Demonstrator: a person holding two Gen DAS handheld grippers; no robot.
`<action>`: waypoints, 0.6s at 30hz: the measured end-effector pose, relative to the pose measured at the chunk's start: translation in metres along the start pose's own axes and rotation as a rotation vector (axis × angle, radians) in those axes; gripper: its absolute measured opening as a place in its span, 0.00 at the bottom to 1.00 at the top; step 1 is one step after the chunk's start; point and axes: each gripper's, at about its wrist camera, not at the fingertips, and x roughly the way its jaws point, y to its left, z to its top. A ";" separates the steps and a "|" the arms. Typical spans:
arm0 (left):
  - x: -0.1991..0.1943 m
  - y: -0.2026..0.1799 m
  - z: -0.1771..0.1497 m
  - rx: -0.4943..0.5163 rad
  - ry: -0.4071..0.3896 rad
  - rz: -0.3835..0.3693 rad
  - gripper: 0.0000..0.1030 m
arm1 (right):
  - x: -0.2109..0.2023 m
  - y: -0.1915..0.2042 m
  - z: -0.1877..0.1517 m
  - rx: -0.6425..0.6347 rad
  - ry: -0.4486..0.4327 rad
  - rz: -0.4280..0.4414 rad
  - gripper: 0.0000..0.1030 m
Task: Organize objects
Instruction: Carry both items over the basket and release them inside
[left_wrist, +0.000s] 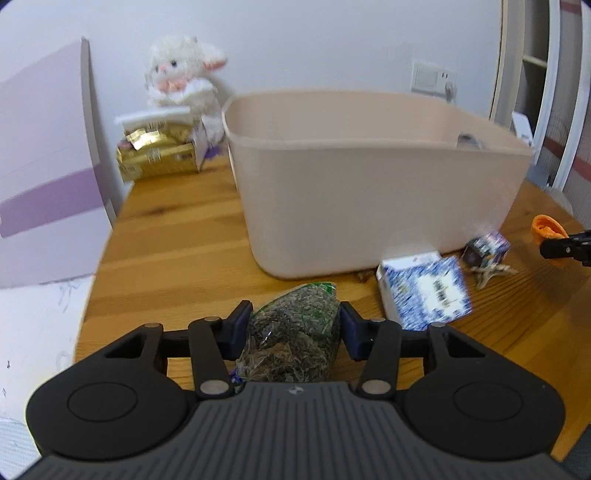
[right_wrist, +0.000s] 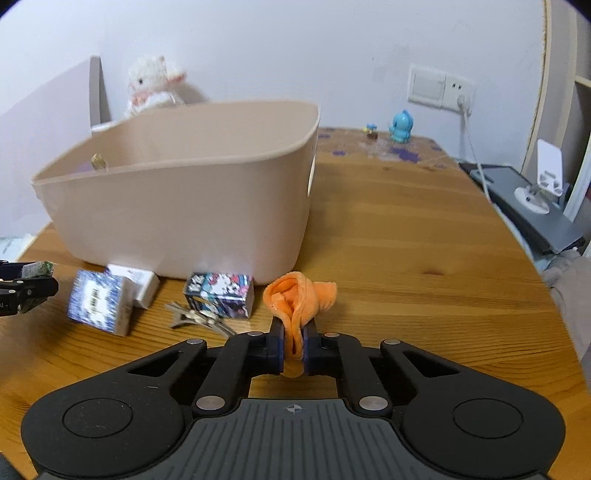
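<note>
Left gripper (left_wrist: 291, 332) clamped on the herb bag (left_wrist: 295, 332); bag's long axis runs along the fingers, green end pointing at the bin (left_wrist: 369, 192), above the table (left_wrist: 177, 229) just before the bin's near wall; right gripper (right_wrist: 293, 345) pinched on the orange cloth (right_wrist: 299, 299) (bunched, folds standing up out of the pads); blue box (right_wrist: 99, 299) tilted, patterned box (right_wrist: 221, 293) lying long side to the bin, hair clip (right_wrist: 195, 319) flat in front of it; plush (left_wrist: 184, 81) at the far wall.
</note>
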 end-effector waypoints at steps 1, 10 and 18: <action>-0.009 -0.001 0.003 0.002 -0.018 0.005 0.51 | -0.008 0.000 0.001 0.000 -0.013 0.003 0.09; -0.062 -0.007 0.031 -0.009 -0.112 0.090 0.51 | -0.077 0.004 0.023 -0.021 -0.171 0.006 0.09; -0.080 -0.020 0.066 0.024 -0.178 0.098 0.51 | -0.099 0.015 0.056 -0.056 -0.296 -0.007 0.09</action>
